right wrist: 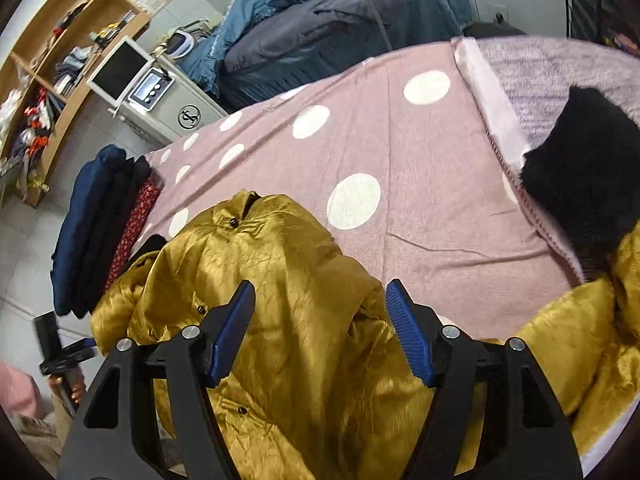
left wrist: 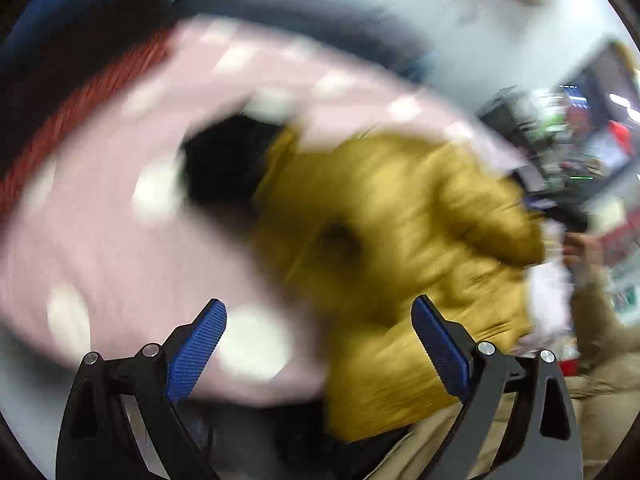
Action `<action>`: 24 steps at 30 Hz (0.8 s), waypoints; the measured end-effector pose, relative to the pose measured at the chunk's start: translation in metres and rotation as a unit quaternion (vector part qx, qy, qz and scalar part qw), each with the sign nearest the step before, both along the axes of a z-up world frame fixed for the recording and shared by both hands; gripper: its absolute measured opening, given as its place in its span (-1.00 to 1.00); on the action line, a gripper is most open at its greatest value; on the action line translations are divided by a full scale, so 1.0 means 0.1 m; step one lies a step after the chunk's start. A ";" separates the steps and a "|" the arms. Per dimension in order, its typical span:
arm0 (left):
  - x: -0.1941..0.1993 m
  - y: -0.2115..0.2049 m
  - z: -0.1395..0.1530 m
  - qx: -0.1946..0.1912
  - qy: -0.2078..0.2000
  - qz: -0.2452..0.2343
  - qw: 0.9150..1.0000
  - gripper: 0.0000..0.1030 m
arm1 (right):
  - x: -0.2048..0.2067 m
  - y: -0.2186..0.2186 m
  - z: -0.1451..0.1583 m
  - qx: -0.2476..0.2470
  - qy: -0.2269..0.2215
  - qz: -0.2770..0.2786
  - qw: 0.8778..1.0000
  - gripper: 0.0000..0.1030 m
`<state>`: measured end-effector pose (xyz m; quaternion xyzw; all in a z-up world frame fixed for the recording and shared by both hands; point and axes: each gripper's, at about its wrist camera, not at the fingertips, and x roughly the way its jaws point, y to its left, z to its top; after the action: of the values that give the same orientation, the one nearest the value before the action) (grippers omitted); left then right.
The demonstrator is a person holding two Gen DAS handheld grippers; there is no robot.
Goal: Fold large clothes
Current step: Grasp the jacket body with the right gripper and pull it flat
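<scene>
Both claws, left (left wrist: 320, 344) and right (right wrist: 320, 328), wide-jawed over mustard jacket (right wrist: 280, 280).

Left wrist view: heavy motion blur; my yellow jacket (left wrist: 404, 264) and the dotted pink bedspread (left wrist: 100, 220) smear into streaks, only my left gripper (left wrist: 320, 344) is sharp. Right wrist view: sharp, evenly lit by soft diffuse light, my right gripper (right wrist: 320, 328) crisp. Soft sheen on the jacket's (right wrist: 288, 280) creases; faint shadows under its folds. Both views: strong fisheye bending, dark vignette at corners.
</scene>
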<state>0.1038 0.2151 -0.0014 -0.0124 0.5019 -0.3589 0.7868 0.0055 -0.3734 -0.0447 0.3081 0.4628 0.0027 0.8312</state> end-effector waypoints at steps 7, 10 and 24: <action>0.57 -0.87 0.53 -0.075 -0.081 -0.045 0.993 0.88 | 0.17 -0.30 -0.55 0.121 0.067 -0.087 0.987 0.32; 1.09 -1.66 0.04 0.029 -0.058 -0.045 0.997 0.87 | 0.27 -0.09 -0.67 0.094 0.102 -0.045 0.989 0.32; 1.06 -2.69 -1.26 0.121 -0.013 -0.141 0.983 -0.55 | 0.11 0.73 -0.38 -0.114 0.032 0.104 0.988 -0.88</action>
<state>0.2098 -0.0543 -0.1272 0.1585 0.5284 -0.4024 0.7306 0.0169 -0.3000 -0.0826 0.1620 0.5161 0.0262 0.8407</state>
